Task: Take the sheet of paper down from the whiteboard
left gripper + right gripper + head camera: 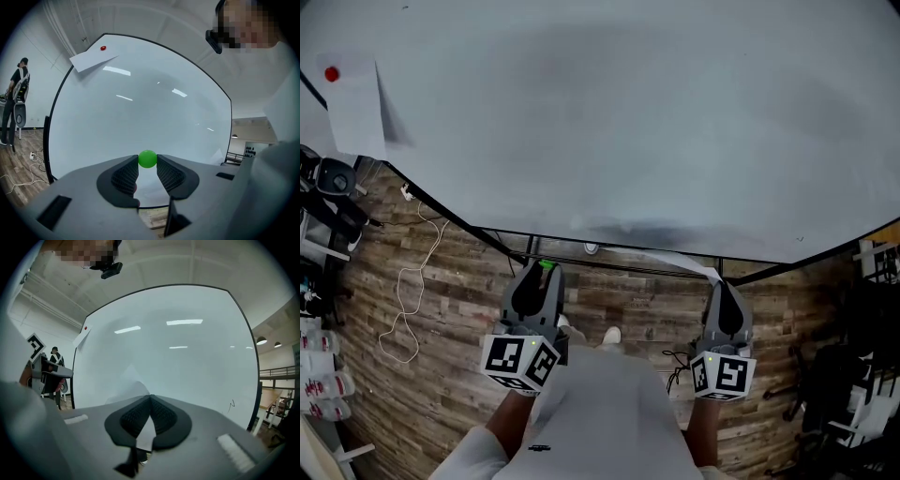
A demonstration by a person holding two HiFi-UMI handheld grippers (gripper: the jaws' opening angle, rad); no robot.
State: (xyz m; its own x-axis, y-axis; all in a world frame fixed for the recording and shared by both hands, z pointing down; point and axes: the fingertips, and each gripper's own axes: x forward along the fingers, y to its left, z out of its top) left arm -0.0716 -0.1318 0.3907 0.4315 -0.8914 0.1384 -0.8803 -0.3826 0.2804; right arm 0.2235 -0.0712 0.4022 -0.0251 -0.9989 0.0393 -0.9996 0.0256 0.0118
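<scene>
Sheet (686, 263) looks free of the whiteboard (656, 122), down by its bottom edge, with my right claw (719, 281) pinched together on it. Left claw (147, 163) is clamped on a green magnet (147, 158). My judgement: hold the pinch firm and draw the paper away flat, no creasing. A second sheet (354, 108) hangs under a red magnet (332, 74), well apart.
</scene>
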